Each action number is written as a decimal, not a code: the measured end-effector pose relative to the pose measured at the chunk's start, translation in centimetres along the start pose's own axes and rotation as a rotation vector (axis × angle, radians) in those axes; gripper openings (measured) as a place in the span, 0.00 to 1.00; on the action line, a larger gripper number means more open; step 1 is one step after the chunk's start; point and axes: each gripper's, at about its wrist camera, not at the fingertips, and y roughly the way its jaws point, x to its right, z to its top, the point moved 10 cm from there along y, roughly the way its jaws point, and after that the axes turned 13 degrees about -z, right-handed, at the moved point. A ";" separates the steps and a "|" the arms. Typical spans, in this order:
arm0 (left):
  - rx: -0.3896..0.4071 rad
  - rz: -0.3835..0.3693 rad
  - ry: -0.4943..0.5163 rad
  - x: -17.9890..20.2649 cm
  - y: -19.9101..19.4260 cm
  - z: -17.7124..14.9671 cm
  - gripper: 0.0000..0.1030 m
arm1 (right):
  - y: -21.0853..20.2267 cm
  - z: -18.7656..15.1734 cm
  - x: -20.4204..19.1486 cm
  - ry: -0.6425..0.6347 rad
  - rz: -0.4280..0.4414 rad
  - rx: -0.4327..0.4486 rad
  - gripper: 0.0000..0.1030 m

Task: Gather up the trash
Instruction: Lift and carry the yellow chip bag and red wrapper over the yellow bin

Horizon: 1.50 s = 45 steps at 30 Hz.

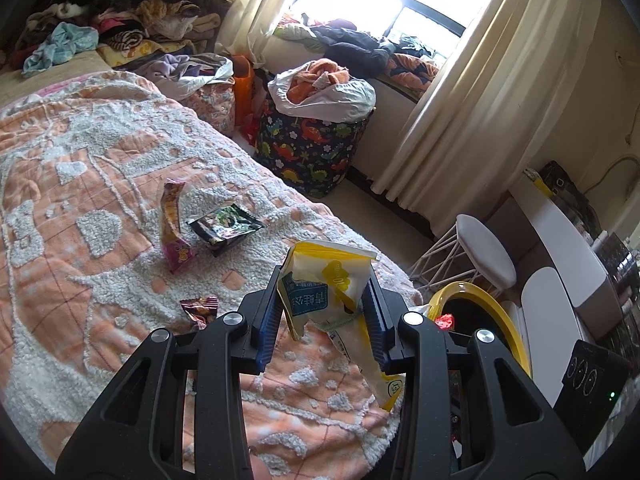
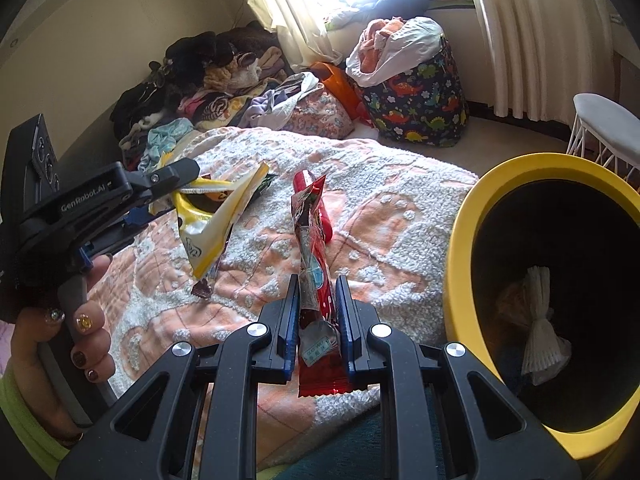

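My left gripper (image 1: 325, 300) is shut on a crumpled yellow and white wrapper (image 1: 332, 280), held above the bed's edge. From the right wrist view the same wrapper (image 2: 208, 232) hangs from the left gripper (image 2: 160, 200), which a hand holds. My right gripper (image 2: 318, 312) is shut on a red snack wrapper (image 2: 314, 264) that stands upright between the pads. A yellow-rimmed bin (image 2: 464, 240) with a black inside stands at the right of the bed; its rim (image 1: 504, 320) also shows in the left wrist view. A purple wrapper (image 1: 174, 226), a black packet (image 1: 224, 226) and a small dark wrapper (image 1: 198, 310) lie on the blanket.
The orange and white blanket (image 1: 80, 240) covers the bed. Piled clothes (image 1: 120, 20) lie at its far end. A dinosaur-print bag (image 1: 312, 148) stands on the floor by the window, and a white stool (image 1: 484, 256) beside the bin. White paper (image 2: 540, 320) lies inside the bin.
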 end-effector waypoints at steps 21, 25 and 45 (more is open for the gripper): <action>-0.032 -0.025 0.068 3.2 0.9 -1.1 0.29 | -1.7 1.6 4.0 0.075 -0.034 0.043 0.16; -0.041 -0.027 0.079 3.6 1.2 -1.3 0.29 | -2.0 1.8 5.0 0.093 -0.037 0.050 0.16; -0.089 -0.053 0.167 7.3 2.9 -2.8 0.29 | -2.9 3.1 10.4 0.205 -0.074 0.082 0.16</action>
